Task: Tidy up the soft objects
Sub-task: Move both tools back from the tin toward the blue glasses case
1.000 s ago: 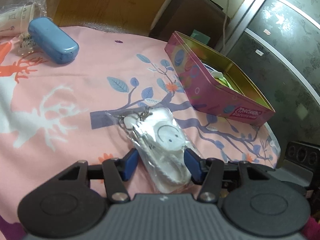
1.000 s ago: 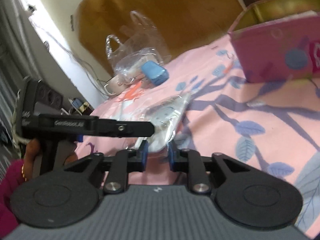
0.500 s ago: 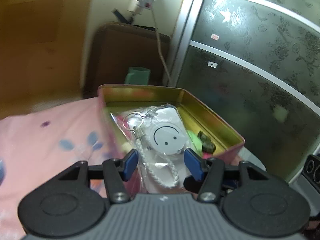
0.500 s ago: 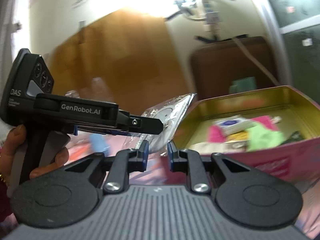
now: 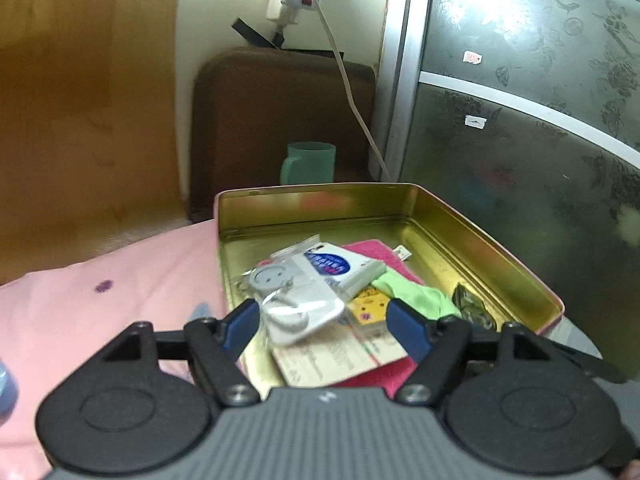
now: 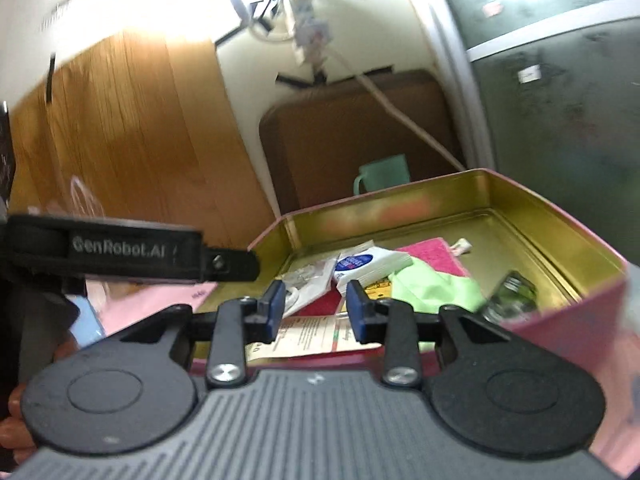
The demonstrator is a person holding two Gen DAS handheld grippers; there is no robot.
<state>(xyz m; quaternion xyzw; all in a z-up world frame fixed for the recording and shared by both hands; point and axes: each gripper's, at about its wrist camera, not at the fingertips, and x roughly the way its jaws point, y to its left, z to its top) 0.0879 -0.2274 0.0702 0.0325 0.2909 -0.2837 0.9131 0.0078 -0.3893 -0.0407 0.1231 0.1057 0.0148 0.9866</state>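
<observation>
In the left wrist view the left gripper fills the bottom of the frame, its 2 blue pads spread wide and still opening, neither one pressing on anything. Between and just beyond them, in the lower middle of the frame, lies the bagged keychain, a white smiley charm with a cord in clear plastic, inside the tin box near its left wall. It rests partly on a tissue pack with a blue label and on a paper leaflet. Further right in the box are a pink cloth, a green cloth and a small yellow card; a dark small item at the right wall is too blurred to name. The box sits on a pink sheet at the left of the frame, and a green mug stands behind it at centre

In the right wrist view the right gripper sits low in the centre, its pads a moderate gap apart and opening, with nothing clamped; the leaflet and the keychain bag show beyond the gap. The body of the left gripper reaches in from the left edge of that frame, with fingers of a hand at the lower left corner
</observation>
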